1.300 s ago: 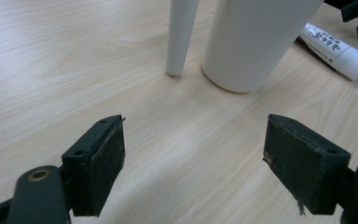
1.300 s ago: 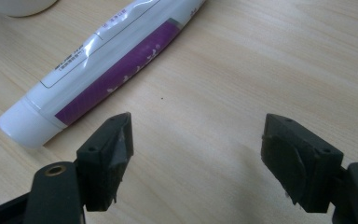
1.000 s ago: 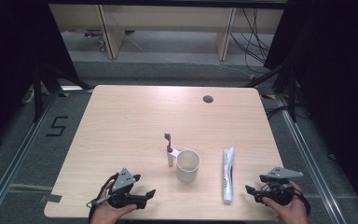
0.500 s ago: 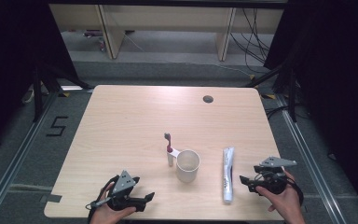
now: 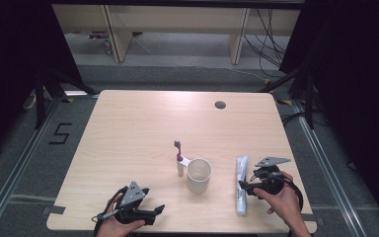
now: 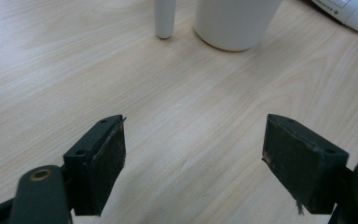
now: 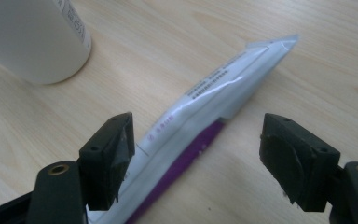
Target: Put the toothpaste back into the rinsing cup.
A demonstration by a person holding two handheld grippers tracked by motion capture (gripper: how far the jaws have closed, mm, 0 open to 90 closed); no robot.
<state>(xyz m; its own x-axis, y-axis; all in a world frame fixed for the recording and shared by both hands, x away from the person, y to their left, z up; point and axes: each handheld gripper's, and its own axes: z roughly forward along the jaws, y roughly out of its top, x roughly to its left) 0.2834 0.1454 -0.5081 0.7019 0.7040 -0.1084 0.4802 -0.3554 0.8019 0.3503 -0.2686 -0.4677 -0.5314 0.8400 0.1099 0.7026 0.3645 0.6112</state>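
A white toothpaste tube with a purple stripe lies lengthwise at the table's front right. My right gripper points left at it, and its open jaws stand on either side of the tube without touching it. The right gripper holds nothing. A white cup stands mid-front, with a toothbrush upright just left of it. Near the front left edge my left gripper rests open and empty. The left gripper faces the cup and the toothbrush handle across bare wood.
The light wooden table has a round cable hole at the back right. Dark floor with rails surrounds the table, and shelving legs and cables stand beyond its far edge. The cup stands close to the left of the tube.
My right gripper has moved left and slightly away from the front right corner, up to the toothpaste tube. The left gripper, cup and toothbrush have stayed put.
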